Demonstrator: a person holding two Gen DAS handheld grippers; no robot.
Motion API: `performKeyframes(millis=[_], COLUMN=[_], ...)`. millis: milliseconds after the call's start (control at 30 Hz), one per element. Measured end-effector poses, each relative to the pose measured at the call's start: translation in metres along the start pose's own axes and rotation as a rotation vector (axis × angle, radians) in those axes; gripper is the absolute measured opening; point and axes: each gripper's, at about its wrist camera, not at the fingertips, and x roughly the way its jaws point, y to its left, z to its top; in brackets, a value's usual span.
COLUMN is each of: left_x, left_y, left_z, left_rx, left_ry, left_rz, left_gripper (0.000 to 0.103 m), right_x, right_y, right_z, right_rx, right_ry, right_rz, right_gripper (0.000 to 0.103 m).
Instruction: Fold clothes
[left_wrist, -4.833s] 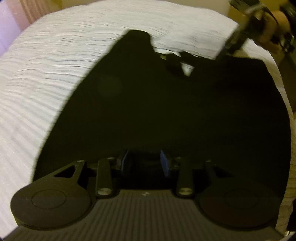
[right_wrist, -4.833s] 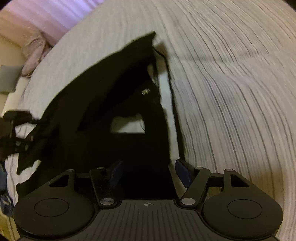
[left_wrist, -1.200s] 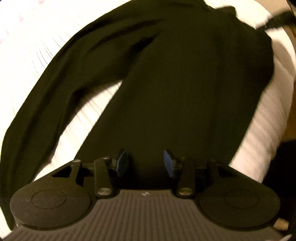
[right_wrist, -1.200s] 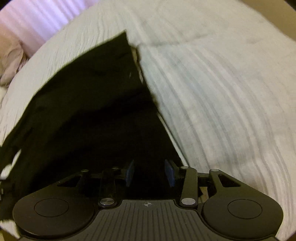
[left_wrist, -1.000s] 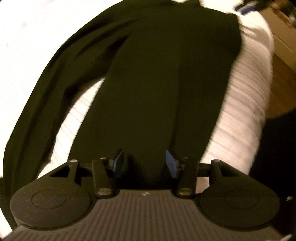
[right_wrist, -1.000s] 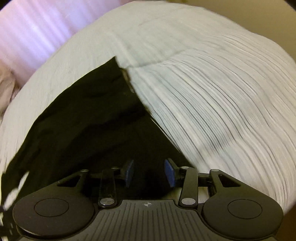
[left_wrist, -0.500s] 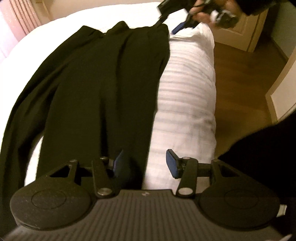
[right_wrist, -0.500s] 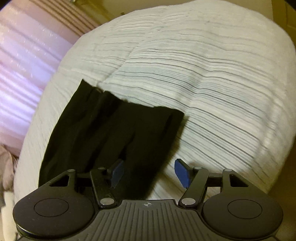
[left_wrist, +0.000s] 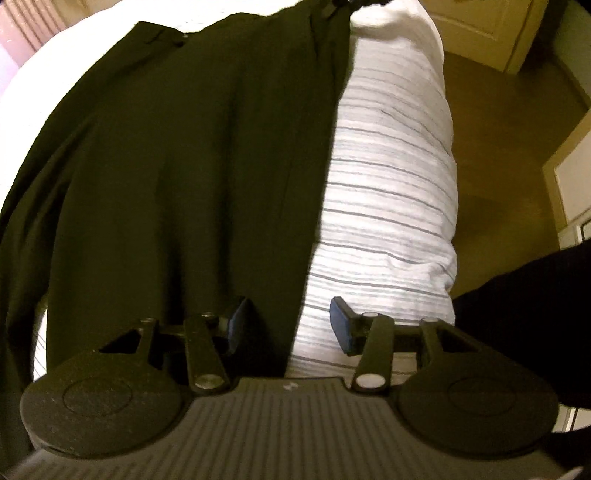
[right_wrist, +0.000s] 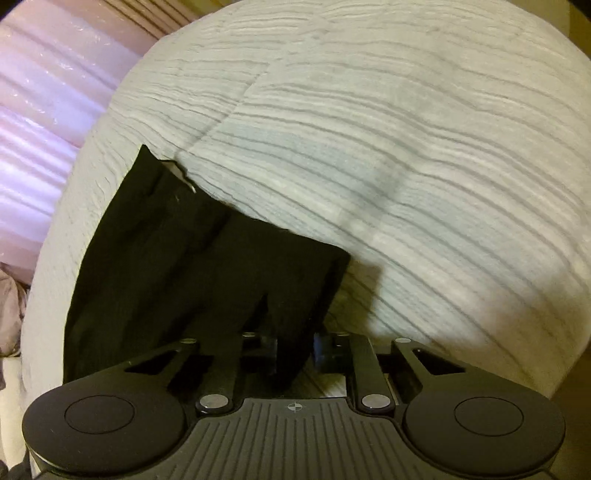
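Black trousers (left_wrist: 192, 177) lie lengthwise along the bed's (left_wrist: 388, 192) near edge, legs together, no crosswise fold visible. Left tongs (left_wrist: 286, 323) gape over the hem; right tongs (right_wrist: 293, 349) pinch the trousers' waist corner. We judge folding mid-way.
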Motion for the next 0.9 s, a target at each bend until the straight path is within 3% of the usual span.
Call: performKeyframes(millis=[33,67,167,367,500,633,800,833,867,900], left_x=[0.002,-0.001,-0.009,-0.030,-0.023,-0.008,-0.027,-0.032,-0.040,-0.047], left_y=[-0.003,-0.003,-0.002,-0.004,-0.016,-0.019,-0.012,-0.010,-0.008,-0.006], left_z=[0.000,0.000,0.000,0.001,0.001,-0.003,-0.014,-0.018,-0.026,-0.033], left_rx=[0.016,0.023,0.041,0.088,0.109,0.069,-0.048,-0.079,-0.117,-0.155], left_ry=[0.007,0.005,-0.006,-0.038,-0.024,0.013,0.004,0.003,0.006,0.009], left_rz=[0.007,0.003,-0.011,-0.049,-0.086,-0.086,-0.089,-0.084,-0.067,-0.049], left_gripper=[0.042,0.033,0.001,0.000,0.000,0.000,0.011,0.011,0.012,0.014], right_x=[-0.003,-0.003,0.003,-0.022,-0.032,-0.022,-0.031,-0.035,-0.037,-0.041], right_y=[-0.002,-0.003,-0.007,-0.007,-0.027,-0.025,-0.019,-0.018,-0.014,-0.009], right_z=[-0.001,-0.003,-0.004,-0.002,-0.007,-0.010,-0.006,-0.005,-0.005,-0.005], right_rx=[-0.010,-0.030,-0.023,-0.031,-0.020,-0.060,-0.115,-0.125,-0.139,-0.155], right_ry=[0.008,0.014,0.030,0.009,0.012,0.024,0.041,0.044,0.041,0.033], right_rz=[0.002,-0.002,-0.013,0.000,-0.056,-0.095,-0.092,-0.099,-0.116,-0.140], right_gripper=[0.014,0.014,0.013,0.009,0.005,0.005,0.006,0.011,0.030,0.040])
